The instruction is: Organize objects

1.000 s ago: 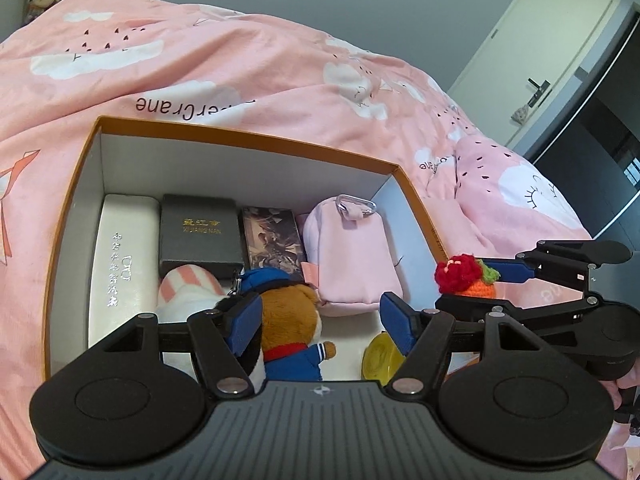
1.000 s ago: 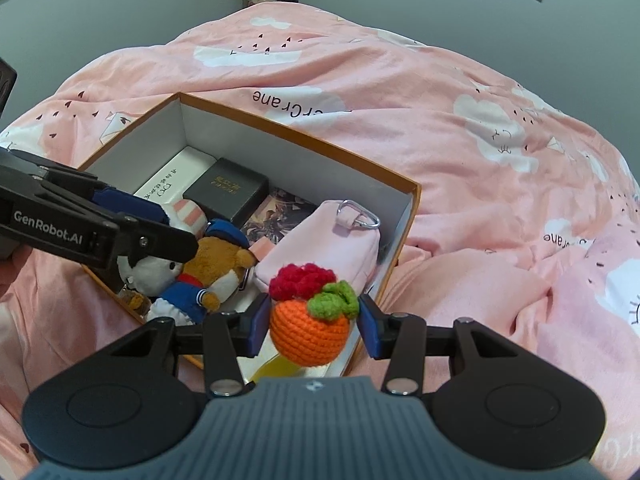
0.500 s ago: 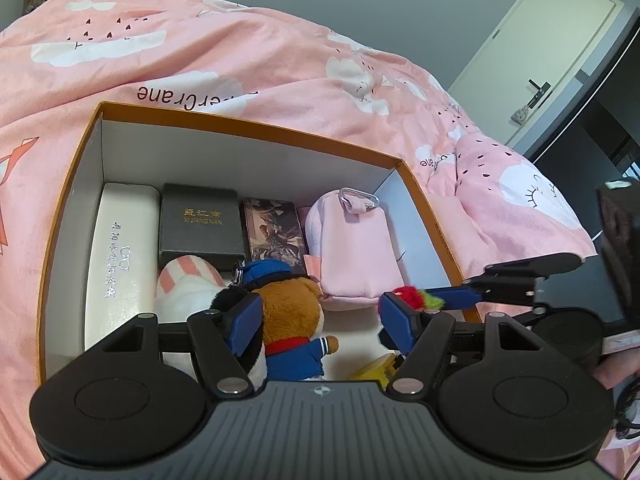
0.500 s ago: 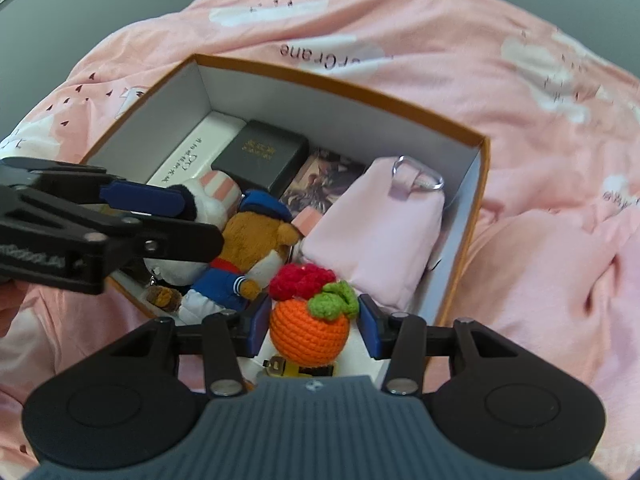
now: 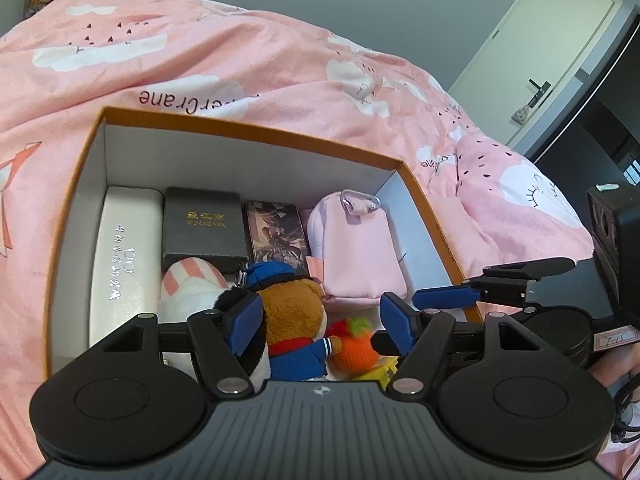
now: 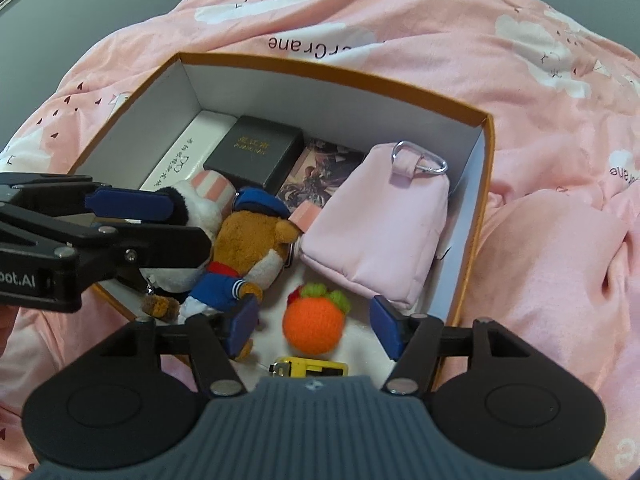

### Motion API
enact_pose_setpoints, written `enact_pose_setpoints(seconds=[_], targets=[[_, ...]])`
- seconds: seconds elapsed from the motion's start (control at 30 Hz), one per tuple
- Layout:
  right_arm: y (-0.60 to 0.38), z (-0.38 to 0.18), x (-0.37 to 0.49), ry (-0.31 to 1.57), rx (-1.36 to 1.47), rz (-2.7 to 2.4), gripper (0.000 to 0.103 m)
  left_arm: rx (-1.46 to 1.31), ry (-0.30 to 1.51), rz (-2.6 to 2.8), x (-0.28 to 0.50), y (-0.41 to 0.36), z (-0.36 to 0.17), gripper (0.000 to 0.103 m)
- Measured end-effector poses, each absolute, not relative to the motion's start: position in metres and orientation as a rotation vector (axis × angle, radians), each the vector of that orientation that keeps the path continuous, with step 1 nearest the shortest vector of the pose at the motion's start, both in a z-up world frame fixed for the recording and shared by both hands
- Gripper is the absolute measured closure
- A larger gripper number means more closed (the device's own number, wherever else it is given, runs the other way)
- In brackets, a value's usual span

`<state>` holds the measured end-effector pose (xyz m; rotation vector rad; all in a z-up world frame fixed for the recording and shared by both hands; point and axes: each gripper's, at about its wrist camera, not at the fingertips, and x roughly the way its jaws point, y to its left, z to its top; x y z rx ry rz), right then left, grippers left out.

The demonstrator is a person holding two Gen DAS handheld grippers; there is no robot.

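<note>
The right gripper (image 6: 314,324) hangs over the near corner of the orange box (image 6: 486,168), and its jaws are opening: the crochet orange (image 6: 313,322) lies between them, but the pads do not press on it. It rests on the box floor, just beside the pink pouch (image 6: 384,236) and the bear in the blue jacket (image 6: 244,252), with a yellow tape measure (image 6: 308,368) right below it. The left gripper (image 5: 320,322) waits above the same corner, spread wide and holding nothing. The orange is round (and the floor there is bare), so I think it can roll against the tape measure. Also a blue finger (image 6: 386,328) could catch the pouch on the way up and drag it.
</note>
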<state>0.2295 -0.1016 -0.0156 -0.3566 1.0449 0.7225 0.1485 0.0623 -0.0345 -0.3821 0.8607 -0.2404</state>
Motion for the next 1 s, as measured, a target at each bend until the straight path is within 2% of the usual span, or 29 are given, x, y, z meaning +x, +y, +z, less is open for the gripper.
enact_pose_setpoints(seconds=[0.07,0.2,0.3,0.5,0.6,0.83,1.0], targets=[[-0.105,-0.011,0.227,1.03,-0.352,0.718,0.038,-0.376,0.845,-0.223,0.145,0.064,-0.029,0.024],[-0.113,0.002,0.216,0.965,-0.358,0.692,0.021,-0.353,0.792,-0.169,0.135,0.066,-0.014,0.023],[-0.119,0.014,0.205,0.905,-0.362,0.677,0.016,-0.306,0.712,-0.105,0.124,0.063,-0.001,0.017],[-0.128,0.042,0.173,0.733,-0.337,0.673,0.003,-0.123,0.556,-0.026,0.098,0.045,0.021,0.015],[-0.131,0.052,0.156,0.632,-0.33,0.643,0.001,-0.108,0.508,0.026,0.085,0.043,0.031,0.007],[-0.132,0.063,0.125,0.487,-0.246,0.578,0.001,-0.013,0.41,0.156,0.059,0.036,0.042,0.007],[-0.134,0.058,0.106,0.408,-0.172,0.524,0.001,-0.017,0.419,0.168,0.046,0.035,0.035,0.006]])
